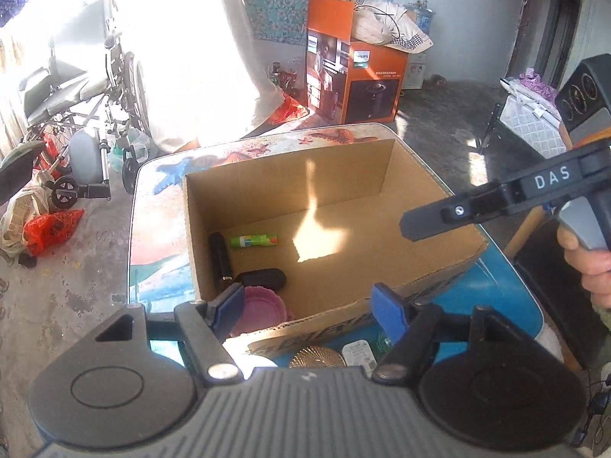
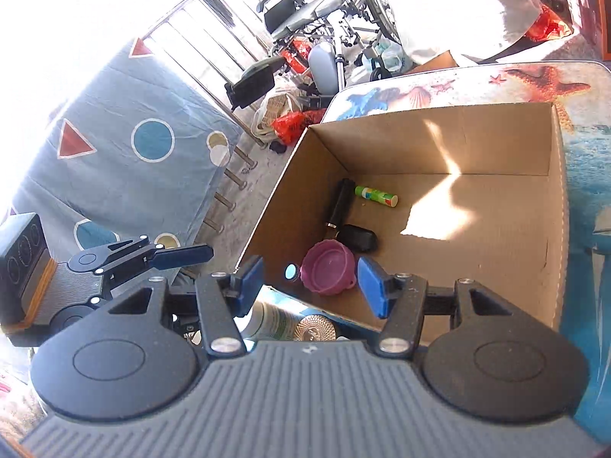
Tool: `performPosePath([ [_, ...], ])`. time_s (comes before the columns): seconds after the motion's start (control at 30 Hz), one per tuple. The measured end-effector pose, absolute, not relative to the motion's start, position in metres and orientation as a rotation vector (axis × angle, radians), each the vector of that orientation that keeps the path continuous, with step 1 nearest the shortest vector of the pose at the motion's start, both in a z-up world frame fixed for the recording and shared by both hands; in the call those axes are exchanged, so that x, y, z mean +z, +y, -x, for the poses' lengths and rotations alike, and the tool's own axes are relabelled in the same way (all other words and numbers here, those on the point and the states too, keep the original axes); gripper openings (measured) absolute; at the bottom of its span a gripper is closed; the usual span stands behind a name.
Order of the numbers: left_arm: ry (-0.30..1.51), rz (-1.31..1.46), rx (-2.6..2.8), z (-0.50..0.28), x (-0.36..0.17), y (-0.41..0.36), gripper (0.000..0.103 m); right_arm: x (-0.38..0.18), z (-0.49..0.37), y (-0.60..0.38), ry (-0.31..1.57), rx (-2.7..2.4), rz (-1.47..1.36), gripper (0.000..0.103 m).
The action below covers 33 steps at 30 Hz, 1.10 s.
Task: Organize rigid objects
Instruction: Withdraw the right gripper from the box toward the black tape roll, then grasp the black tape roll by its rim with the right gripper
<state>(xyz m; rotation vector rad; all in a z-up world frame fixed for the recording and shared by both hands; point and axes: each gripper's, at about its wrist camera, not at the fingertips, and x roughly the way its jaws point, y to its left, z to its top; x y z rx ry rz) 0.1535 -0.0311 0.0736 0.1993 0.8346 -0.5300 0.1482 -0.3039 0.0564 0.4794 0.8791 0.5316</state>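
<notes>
2 tongs [image 1: 307,311] [image 2: 311,286] empty, apart, above cardboard box [image 1: 382,168]; pink bowl [image 2: 328,267] inside.

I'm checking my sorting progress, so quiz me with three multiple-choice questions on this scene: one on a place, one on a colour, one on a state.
1. Where does the bowl lie?
A. in the cardboard box
B. on the floor
C. on the wheelchair

2. What colour is the bowl?
A. yellow
B. pink
C. white

3. How is the right tool?
A. shut on the bowl
B. shut on the glue stick
C. open, holding nothing

Answers: 1 A, it sits in the box's near corner; 2 B, both views show it pink; 3 C, its blue pads stand apart with nothing between them.
</notes>
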Motion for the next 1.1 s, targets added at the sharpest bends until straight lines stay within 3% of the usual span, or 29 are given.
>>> performPosePath([
  [0.17, 0.832, -0.158, -0.538, -0.113, 0.060, -0.024, 0.075, 0.044, -0.071, -0.312, 0.771, 0.503, -0.522, 0.054],
  [0.33, 0.895, -0.137, -0.577, -0.087, 0.027, -0.026, 0.075, -0.019, -0.027, -0.299, 0.791, 0.405, -0.591, 0.054],
  [0.57, 0.981, -0.202, -0.548, -0.076, -0.035, -0.041, 0.075, -0.077, -0.021, -0.282, 0.859, 0.298, -0.607, 0.054],
  [0.83, 0.977, -0.341, -0.547, -0.070, -0.068, -0.063, 0.075, -0.091, -0.036, -0.252, 0.889, 0.304, -0.475, 0.051],
  [1.03, 0.977, -0.386, -0.559, -0.070, -0.082, -0.068, 0.074, -0.096, -0.044, -0.239, 0.919, 0.333, -0.433, 0.043],
  [1.1, 0.973, -0.396, -0.563, -0.069, -0.084, -0.071, 0.074, -0.099, -0.047, -0.237, 0.929, 0.340, -0.420, 0.036],
])
